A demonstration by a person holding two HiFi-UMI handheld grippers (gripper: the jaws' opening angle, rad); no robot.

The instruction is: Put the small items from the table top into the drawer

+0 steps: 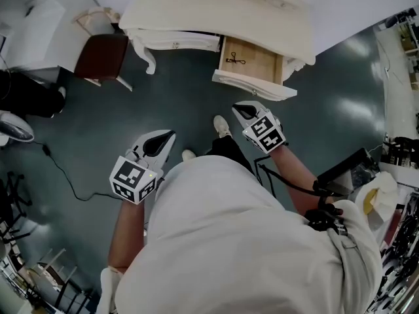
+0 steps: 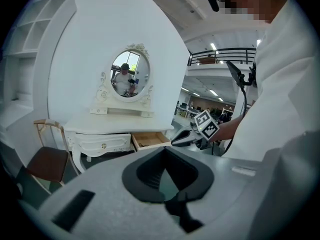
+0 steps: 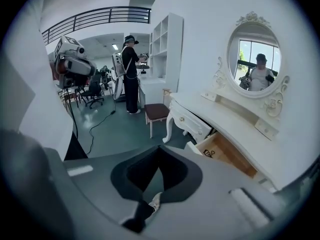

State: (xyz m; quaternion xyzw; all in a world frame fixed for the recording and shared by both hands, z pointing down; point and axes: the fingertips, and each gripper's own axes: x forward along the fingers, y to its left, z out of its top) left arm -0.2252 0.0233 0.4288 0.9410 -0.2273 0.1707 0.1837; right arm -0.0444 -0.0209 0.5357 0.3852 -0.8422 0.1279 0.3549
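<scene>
The white dressing table (image 1: pixel 216 12) stands at the top of the head view. Its right drawer (image 1: pixel 251 61) is pulled open, with a small black item (image 1: pixel 236 60) lying on the wooden bottom. Both grippers hang over the floor, short of the table. My left gripper (image 1: pixel 171 135) is shut and empty, its jaws meeting at the tip (image 2: pixel 163 148). My right gripper (image 1: pixel 237 106) is also shut with nothing in it (image 3: pixel 159 147), just in front of the drawer's white front. From the right gripper view the open drawer (image 3: pixel 222 153) and black item (image 3: pixel 208 154) lie ahead.
A chair with a brown seat (image 1: pixel 101 56) stands left of the table. A black cable (image 1: pixel 65 175) runs across the grey floor. Racks and clutter (image 1: pixel 393 156) line the right side. Another person (image 3: pixel 131 74) stands far off by shelves.
</scene>
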